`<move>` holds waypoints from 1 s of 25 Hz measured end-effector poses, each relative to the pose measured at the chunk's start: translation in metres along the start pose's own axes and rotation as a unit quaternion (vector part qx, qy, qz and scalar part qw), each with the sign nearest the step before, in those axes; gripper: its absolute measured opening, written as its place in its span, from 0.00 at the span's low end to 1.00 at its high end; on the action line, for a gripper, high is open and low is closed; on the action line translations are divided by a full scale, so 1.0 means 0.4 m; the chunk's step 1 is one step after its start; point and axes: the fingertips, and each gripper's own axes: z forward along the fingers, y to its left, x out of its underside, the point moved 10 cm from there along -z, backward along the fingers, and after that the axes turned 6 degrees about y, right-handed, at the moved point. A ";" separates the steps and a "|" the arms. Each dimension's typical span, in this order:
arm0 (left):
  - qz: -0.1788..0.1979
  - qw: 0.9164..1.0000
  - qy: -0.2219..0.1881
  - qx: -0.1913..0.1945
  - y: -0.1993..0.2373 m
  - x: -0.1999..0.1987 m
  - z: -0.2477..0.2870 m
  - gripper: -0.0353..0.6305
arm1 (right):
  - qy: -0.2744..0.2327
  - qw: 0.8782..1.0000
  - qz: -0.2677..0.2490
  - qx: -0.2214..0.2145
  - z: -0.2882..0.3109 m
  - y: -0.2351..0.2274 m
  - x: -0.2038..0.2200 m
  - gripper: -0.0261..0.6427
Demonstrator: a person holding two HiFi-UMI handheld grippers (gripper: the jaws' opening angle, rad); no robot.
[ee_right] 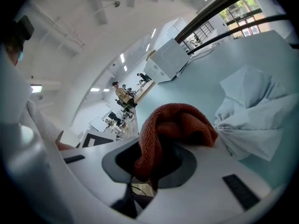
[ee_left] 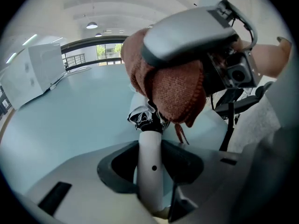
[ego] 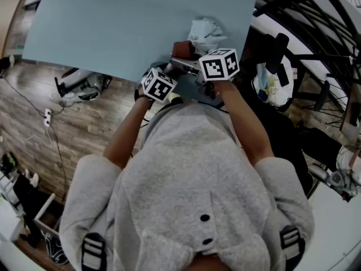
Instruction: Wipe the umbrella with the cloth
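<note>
A folded pale-blue umbrella (ego: pixel 206 34) lies on the light-blue table (ego: pixel 113 27), its canopy bunched at the near edge. Its white handle (ee_left: pixel 150 167) stands between the jaws of my left gripper (ee_left: pixel 150 155), which is shut on it. The rust-brown knitted cloth (ee_right: pixel 163 132) is clamped in my right gripper (ee_right: pixel 156 160). It bulges over the jaws right beside the umbrella fabric (ee_right: pixel 252 111). In the left gripper view the cloth (ee_left: pixel 170 90) hangs just above the top of the handle, under the right gripper's grey body (ee_left: pixel 187 36). In the head view both marker cubes sit close together at the table's near edge, with the cloth (ego: pixel 181 49) between them and the canopy.
A black metal rack (ego: pixel 316 16) and clutter stand to the right of the table. Wooden floor with cables and gear (ego: pixel 73 89) lies to the left. A white cabinet (ee_left: pixel 37 73) stands beyond the table's far side. Several people stand far off in the hall (ee_right: pixel 122 93).
</note>
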 end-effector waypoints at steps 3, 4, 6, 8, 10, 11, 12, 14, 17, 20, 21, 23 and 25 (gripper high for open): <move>-0.002 1.000 -0.003 -0.003 0.002 0.003 0.000 0.29 | 0.017 1.000 -0.009 0.018 -0.017 -0.020 -0.001 0.16; -0.003 1.000 -0.003 -0.004 0.001 0.002 0.002 0.29 | 0.017 1.000 -0.010 0.021 -0.027 -0.028 -0.002 0.16; -0.002 1.000 0.000 -0.006 0.000 0.002 0.004 0.29 | 0.012 1.000 -0.007 0.026 -0.044 -0.045 -0.005 0.16; -0.002 1.000 0.002 -0.004 -0.001 0.004 0.003 0.29 | 0.003 0.999 0.000 0.033 -0.055 -0.056 -0.009 0.16; -0.003 1.000 0.002 -0.002 -0.004 0.005 0.002 0.29 | -0.010 0.999 0.012 0.041 -0.066 -0.062 -0.014 0.16; -0.003 1.000 0.001 -0.002 -0.003 0.004 0.002 0.29 | -0.017 0.999 0.021 0.045 -0.072 -0.067 -0.018 0.16; -0.003 1.000 0.000 -0.002 -0.002 0.001 0.003 0.29 | -0.026 0.998 0.031 0.049 -0.078 -0.072 -0.022 0.16; -0.004 1.000 0.000 -0.001 -0.002 0.000 0.002 0.29 | -0.048 0.996 0.051 0.056 -0.089 -0.083 -0.028 0.16; -0.004 1.000 0.000 -0.001 0.000 0.001 -0.002 0.29 | -0.081 0.991 0.080 0.065 -0.107 -0.100 -0.037 0.16; -0.005 1.000 -0.002 -0.003 -0.001 -0.002 -0.003 0.29 | -0.111 0.985 0.110 0.068 -0.132 -0.121 -0.045 0.16; -0.006 1.000 -0.002 -0.003 -0.003 -0.004 -0.001 0.29 | -0.121 0.983 0.120 0.070 -0.142 -0.129 -0.047 0.16; -0.005 1.000 -0.002 0.000 -0.004 -0.006 0.003 0.29 | -0.140 0.978 0.135 0.076 -0.157 -0.140 -0.053 0.16; -0.004 1.000 -0.001 0.002 -0.003 -0.002 0.003 0.29 | -0.152 0.975 0.144 0.079 -0.160 -0.146 -0.056 0.16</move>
